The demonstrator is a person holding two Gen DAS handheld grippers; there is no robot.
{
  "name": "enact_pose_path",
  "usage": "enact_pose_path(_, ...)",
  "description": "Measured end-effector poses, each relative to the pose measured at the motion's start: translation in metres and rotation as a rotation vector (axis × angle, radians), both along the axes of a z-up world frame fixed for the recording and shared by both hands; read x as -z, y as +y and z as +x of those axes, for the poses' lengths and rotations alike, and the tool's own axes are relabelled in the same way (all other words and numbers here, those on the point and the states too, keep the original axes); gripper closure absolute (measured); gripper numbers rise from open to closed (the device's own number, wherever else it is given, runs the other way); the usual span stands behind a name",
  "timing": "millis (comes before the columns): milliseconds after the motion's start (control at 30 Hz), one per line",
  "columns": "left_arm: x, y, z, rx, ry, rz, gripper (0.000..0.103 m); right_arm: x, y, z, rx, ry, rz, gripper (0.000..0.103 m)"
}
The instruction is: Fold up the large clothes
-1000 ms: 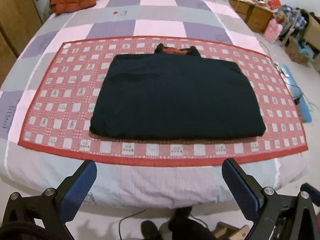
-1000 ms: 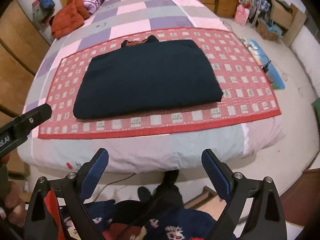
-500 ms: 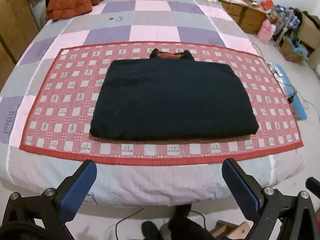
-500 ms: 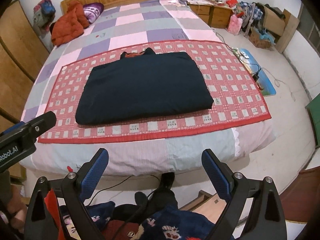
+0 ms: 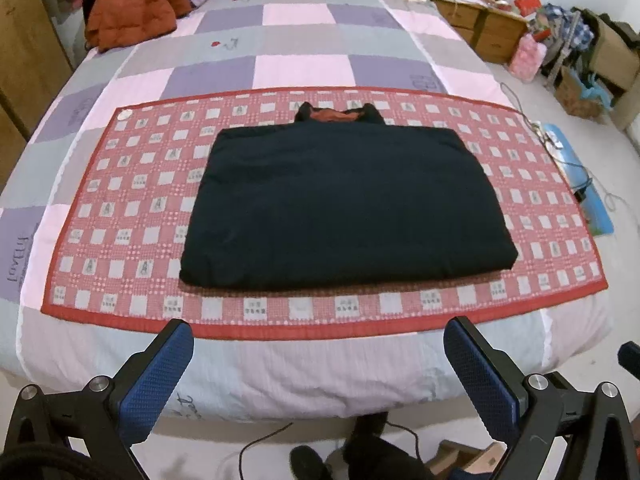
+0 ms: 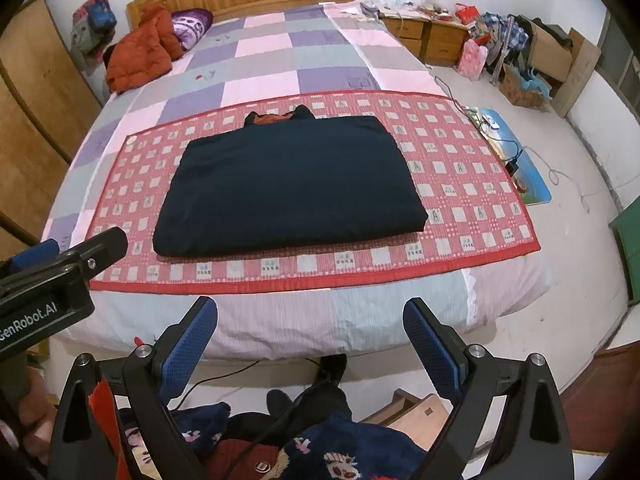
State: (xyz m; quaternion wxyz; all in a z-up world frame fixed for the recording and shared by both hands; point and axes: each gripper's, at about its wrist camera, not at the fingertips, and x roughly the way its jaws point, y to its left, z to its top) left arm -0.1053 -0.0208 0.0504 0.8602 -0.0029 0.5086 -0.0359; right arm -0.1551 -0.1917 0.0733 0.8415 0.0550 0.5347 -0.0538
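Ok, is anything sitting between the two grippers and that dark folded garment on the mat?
Nothing visible. The dark garment lies alone on the red checked mat; only bare mat and bed edge separate it from the open left gripper and right gripper.

Most of the red checked mat (image 5: 120, 216) middle is covered by the folded dark garment (image 5: 340, 204), whose inner layers cannot be seen apart from a red lining at the collar. The left gripper (image 6: 52, 280) is cut off by the right wrist view's edge, so its fingers cannot be made out there. The clutter on the bedside cabinets (image 6: 424, 36) is too small to be identified.
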Motion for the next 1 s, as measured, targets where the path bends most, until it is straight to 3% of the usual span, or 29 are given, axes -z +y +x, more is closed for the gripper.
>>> enact_pose_path(1000,0.0031,0.0035,0.0044,0.035,0.022,0.024,0.000,-0.0022,-0.0062,0.0036,-0.004,-0.003,0.000,0.007)
